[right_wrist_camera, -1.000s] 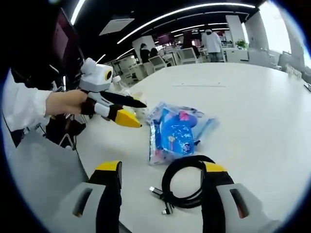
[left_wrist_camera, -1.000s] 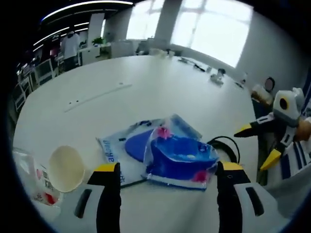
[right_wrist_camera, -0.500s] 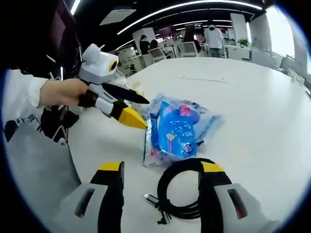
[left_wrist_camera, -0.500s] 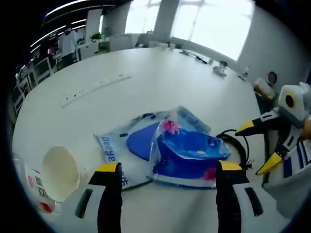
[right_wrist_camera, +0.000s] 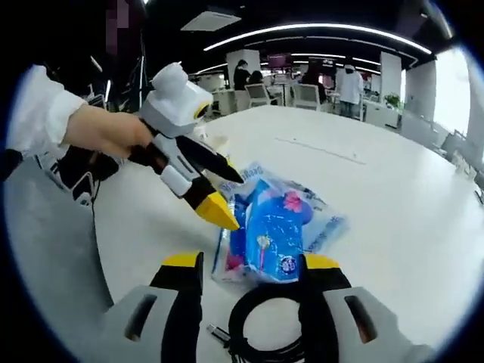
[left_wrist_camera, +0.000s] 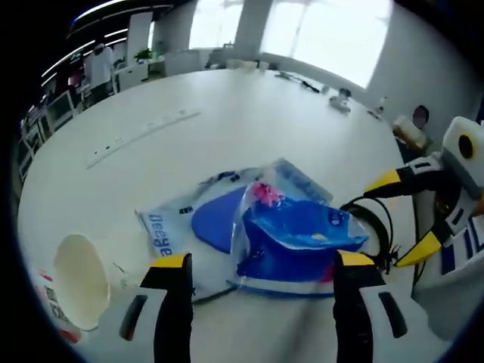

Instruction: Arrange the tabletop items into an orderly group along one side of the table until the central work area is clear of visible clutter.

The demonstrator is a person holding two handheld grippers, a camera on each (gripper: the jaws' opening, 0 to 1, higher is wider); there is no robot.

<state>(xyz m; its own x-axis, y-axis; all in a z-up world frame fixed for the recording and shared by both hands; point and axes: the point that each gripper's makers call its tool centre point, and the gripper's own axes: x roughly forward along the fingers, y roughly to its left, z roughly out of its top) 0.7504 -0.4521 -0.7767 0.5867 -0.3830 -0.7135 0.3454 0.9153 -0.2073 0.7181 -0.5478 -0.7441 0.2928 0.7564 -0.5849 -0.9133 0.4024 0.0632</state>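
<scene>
White table (left_wrist_camera: 227, 106), wide and round, with an open office and bright windows behind. Our left gripper (left_wrist_camera: 257, 265) comes in with jaws wide and empty, straddling the blue packet (left_wrist_camera: 295, 242) that lies on a flatter pouch (left_wrist_camera: 197, 223) near the table's edge. A paper cup (left_wrist_camera: 76, 280) lies on its side to the left, next to a printed wrapper (left_wrist_camera: 53, 321). Our right gripper (right_wrist_camera: 253, 265) is wide too, holding nothing, with the black cable (right_wrist_camera: 261, 333) coiled between its jaws, just this side of the packet. By our reading little is done yet: the four items sit loosely together, not in a tidy row, and nothing is gripped. Against a second ago, both grippers have closed in on the packet, and in the right gripper view the left one now points right at it.
</scene>
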